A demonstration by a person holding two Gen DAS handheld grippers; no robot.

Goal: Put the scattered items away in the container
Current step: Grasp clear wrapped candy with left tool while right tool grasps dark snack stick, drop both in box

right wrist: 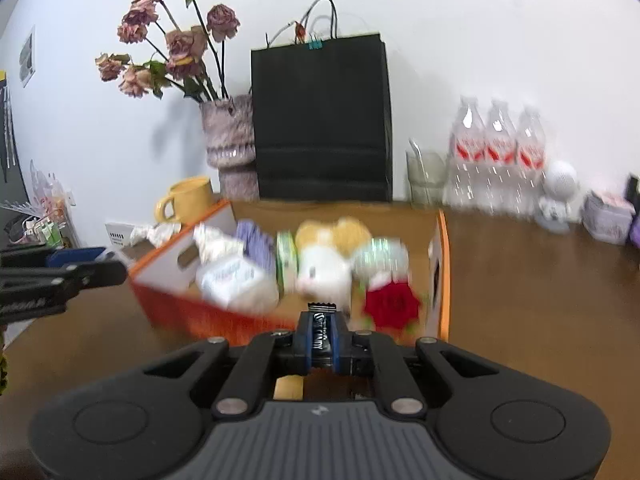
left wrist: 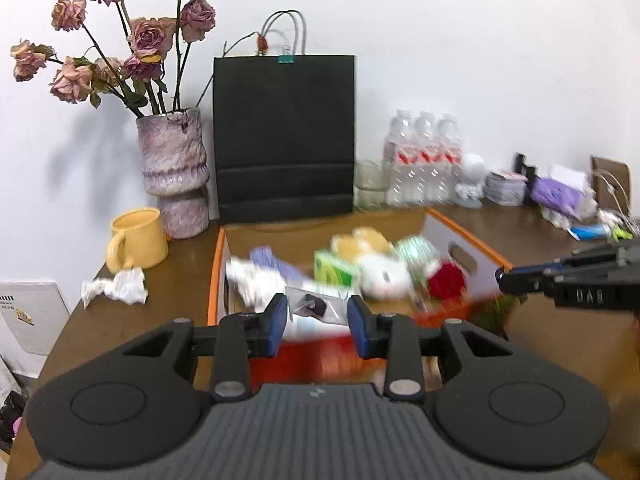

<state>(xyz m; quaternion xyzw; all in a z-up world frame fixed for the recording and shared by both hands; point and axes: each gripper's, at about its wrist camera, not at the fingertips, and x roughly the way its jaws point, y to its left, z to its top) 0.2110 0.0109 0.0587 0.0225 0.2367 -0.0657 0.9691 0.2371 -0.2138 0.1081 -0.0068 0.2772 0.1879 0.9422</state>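
An orange-rimmed cardboard box (left wrist: 468, 240) (right wrist: 442, 264) sits on the brown table and holds several items: a white plush toy (left wrist: 384, 276) (right wrist: 320, 276), a green box (left wrist: 332, 270), a red rose (left wrist: 446, 280) (right wrist: 394, 304) and tissue packs (right wrist: 236, 280). My left gripper (left wrist: 317, 322) is open over the box's near edge, above a clear packet (left wrist: 316, 306). My right gripper (right wrist: 322, 340) is shut on a black candy wrapper (right wrist: 322, 320) in front of the box. It shows at the right edge of the left wrist view (left wrist: 520, 280).
A yellow mug (left wrist: 136, 240), crumpled paper (left wrist: 116, 286), a vase of dried roses (left wrist: 174, 172), a black paper bag (left wrist: 284, 136), a glass (left wrist: 370, 184) and water bottles (left wrist: 424, 160) stand behind the box. Small clutter (left wrist: 560, 196) lies at the far right.
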